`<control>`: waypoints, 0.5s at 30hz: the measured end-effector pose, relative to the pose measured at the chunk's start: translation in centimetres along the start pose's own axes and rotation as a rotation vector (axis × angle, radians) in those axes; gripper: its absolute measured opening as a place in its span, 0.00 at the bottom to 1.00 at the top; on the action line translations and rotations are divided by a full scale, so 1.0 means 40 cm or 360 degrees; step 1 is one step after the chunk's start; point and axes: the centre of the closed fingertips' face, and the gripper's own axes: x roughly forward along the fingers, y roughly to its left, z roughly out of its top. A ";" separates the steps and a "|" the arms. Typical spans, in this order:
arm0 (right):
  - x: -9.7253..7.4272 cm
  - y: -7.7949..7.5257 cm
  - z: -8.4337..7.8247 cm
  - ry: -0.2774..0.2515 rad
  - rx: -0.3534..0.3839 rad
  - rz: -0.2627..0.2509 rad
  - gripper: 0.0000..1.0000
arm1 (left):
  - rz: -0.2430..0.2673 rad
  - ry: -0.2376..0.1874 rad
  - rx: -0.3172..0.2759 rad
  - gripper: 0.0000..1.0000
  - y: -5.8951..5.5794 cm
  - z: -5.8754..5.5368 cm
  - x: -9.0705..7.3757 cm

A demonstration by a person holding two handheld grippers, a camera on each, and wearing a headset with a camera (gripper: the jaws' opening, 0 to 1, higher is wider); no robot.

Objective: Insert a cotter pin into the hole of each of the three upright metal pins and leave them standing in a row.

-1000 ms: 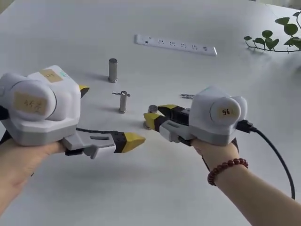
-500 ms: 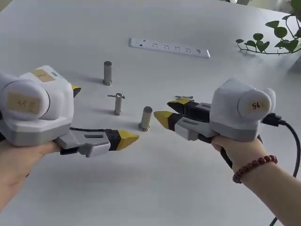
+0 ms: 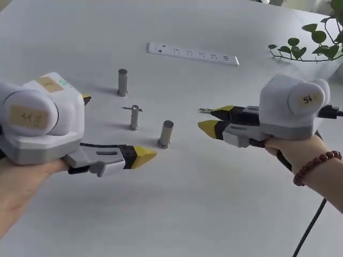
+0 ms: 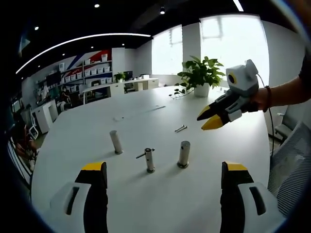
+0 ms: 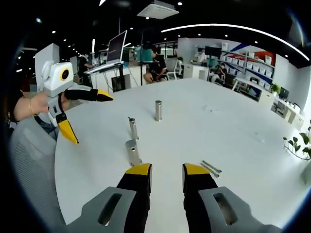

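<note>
Three upright metal pins stand in a slanted row on the white table: the far pin [image 3: 122, 82], the middle pin [image 3: 134, 118] with a cotter pin through its top, and the near pin [image 3: 166, 134]. Loose cotter pins [image 3: 206, 111] lie to their right. My left gripper [image 3: 116, 127] is held wide open, left of the row and in front of it. In its own view the jaws [image 4: 165, 167] frame the middle pin [image 4: 149, 159] and the near pin [image 4: 183, 154]. My right gripper [image 3: 211, 121] hovers right of the near pin, narrowly open and empty, above the loose cotter pins [image 5: 211, 168].
A white power strip [image 3: 193, 54] lies beyond the pins. A trailing green plant [image 3: 311, 43] sits at the table's far right. A black cable [image 3: 311, 230] hangs from the right gripper. Bare tabletop [image 3: 187, 203] stretches in front of the pins.
My right gripper has drawn back to the right, away from the near pin, which now stands free. The left gripper has hardly moved. The head camera shifted a little.
</note>
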 end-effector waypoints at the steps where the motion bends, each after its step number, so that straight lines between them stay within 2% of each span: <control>1: 0.001 -0.007 -0.001 0.0009 -0.0009 -0.0005 0.20 | 0.0000 0.0001 0.0001 0.98 0.000 0.000 0.000; 4: 0.007 -0.032 -0.009 0.0046 -0.0039 -0.0022 0.20 | -0.0002 -0.0003 -0.0008 0.97 0.000 0.001 0.000; 7: 0.016 -0.052 -0.017 0.0071 -0.0022 -0.0022 0.20 | 0.0011 -0.0007 -0.0028 0.96 0.007 0.001 -0.002; 12: 0.032 -0.096 -0.039 0.0164 -0.0030 -0.0032 0.20 | 0.0016 -0.0010 -0.0043 0.94 0.008 0.001 -0.001; 15: 0.040 -0.125 -0.056 0.0247 -0.0054 -0.0081 0.18 | -0.0001 -0.0015 -0.0028 0.94 -0.003 0.004 0.005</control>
